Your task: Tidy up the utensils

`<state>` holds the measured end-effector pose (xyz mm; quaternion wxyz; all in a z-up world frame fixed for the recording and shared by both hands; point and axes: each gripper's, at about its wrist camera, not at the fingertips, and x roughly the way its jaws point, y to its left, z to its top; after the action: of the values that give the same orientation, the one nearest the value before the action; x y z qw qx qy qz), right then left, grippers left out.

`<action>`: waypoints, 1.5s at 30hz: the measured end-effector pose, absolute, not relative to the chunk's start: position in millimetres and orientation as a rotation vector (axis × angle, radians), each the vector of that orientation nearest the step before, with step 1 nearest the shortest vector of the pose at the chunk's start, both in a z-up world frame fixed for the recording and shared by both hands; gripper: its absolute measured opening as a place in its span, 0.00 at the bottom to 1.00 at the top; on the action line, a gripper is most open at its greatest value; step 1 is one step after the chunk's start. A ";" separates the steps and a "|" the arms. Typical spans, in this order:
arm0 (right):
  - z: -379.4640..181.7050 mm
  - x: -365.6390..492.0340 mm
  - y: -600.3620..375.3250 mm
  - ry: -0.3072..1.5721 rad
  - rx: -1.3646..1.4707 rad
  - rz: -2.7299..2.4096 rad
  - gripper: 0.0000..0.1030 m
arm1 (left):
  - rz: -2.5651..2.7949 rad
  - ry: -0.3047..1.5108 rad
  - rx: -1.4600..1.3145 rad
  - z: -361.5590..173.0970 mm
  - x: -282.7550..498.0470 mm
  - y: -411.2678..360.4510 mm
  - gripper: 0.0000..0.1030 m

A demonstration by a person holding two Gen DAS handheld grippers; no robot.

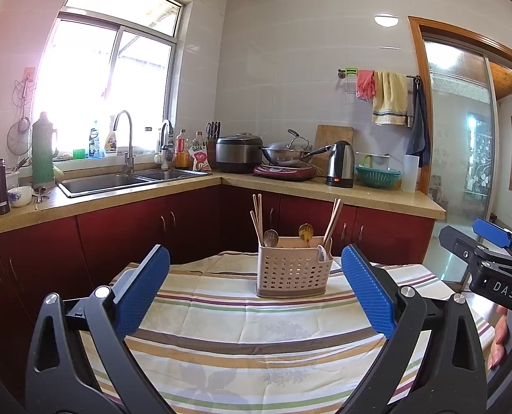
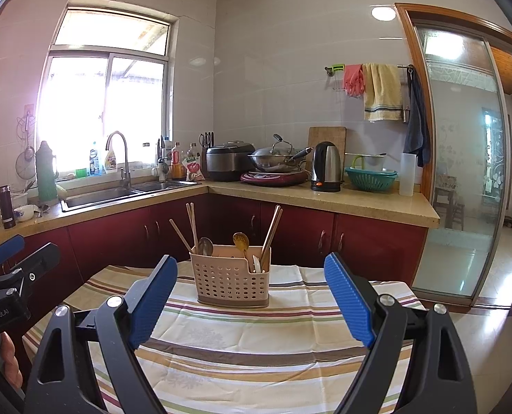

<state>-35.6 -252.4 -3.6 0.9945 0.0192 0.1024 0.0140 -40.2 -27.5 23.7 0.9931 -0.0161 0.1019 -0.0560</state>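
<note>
A beige perforated utensil caddy [image 1: 292, 270] [image 2: 231, 283] stands upright on the striped tablecloth [image 1: 256, 324] [image 2: 256, 331], near the table's far edge. In it stand wooden chopsticks [image 1: 257, 208] [image 2: 191, 222], a silver spoon [image 1: 270, 238] [image 2: 205, 245], a gold spoon [image 1: 305, 232] [image 2: 241, 241] and a white piece. My left gripper [image 1: 256, 269] is open and holds nothing, well short of the caddy. My right gripper [image 2: 250, 279] is open too, its blue pads wide apart with nothing between them. Each gripper shows at the edge of the other's view.
Behind the table runs an L-shaped counter [image 1: 307, 186] over red cabinets, with a sink [image 1: 118, 181], rice cooker, wok, kettle [image 1: 340, 164] and a green colander. A glass sliding door [image 2: 463, 158] stands at the right. A hand shows at each view's lower edge.
</note>
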 end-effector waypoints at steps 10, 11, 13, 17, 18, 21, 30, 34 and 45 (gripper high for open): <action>-3.7 -34.9 -253.0 0.206 0.040 0.028 0.82 | -0.104 0.216 -0.038 21.2 -37.9 -26.7 0.95; -3.7 -34.9 -252.9 0.206 0.040 0.028 0.82 | -0.103 0.217 -0.037 20.9 -37.3 -25.5 0.95; -4.0 -34.8 -252.7 0.209 0.040 0.028 0.82 | -0.098 0.222 -0.033 20.2 -36.5 -25.7 0.96; -5.0 -33.8 -253.8 0.210 0.040 0.027 0.82 | -0.099 0.234 -0.037 18.9 -35.1 -25.3 0.96; -5.2 -33.8 -253.9 0.210 0.040 0.027 0.82 | -0.103 0.238 -0.037 18.7 -34.6 -25.6 0.96; -5.2 -33.9 -254.0 0.211 0.040 0.028 0.82 | -0.108 0.257 -0.024 18.2 -32.5 -27.6 0.96; -7.4 -32.5 -254.5 0.217 0.040 0.024 0.82 | -0.123 0.272 -0.037 17.9 -30.6 -28.4 0.96; -10.0 -30.6 -254.5 0.220 0.037 0.020 0.82 | -0.100 0.250 -0.019 18.4 -31.5 -29.3 0.96; -14.6 -24.8 -254.1 0.241 0.034 0.021 0.82 | -0.143 0.247 -0.026 16.9 -28.1 -27.4 0.96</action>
<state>-24.8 -254.1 -14.6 0.9925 0.0170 0.1203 0.0102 -28.1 -27.4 16.9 0.9897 -0.0128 0.1232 -0.0714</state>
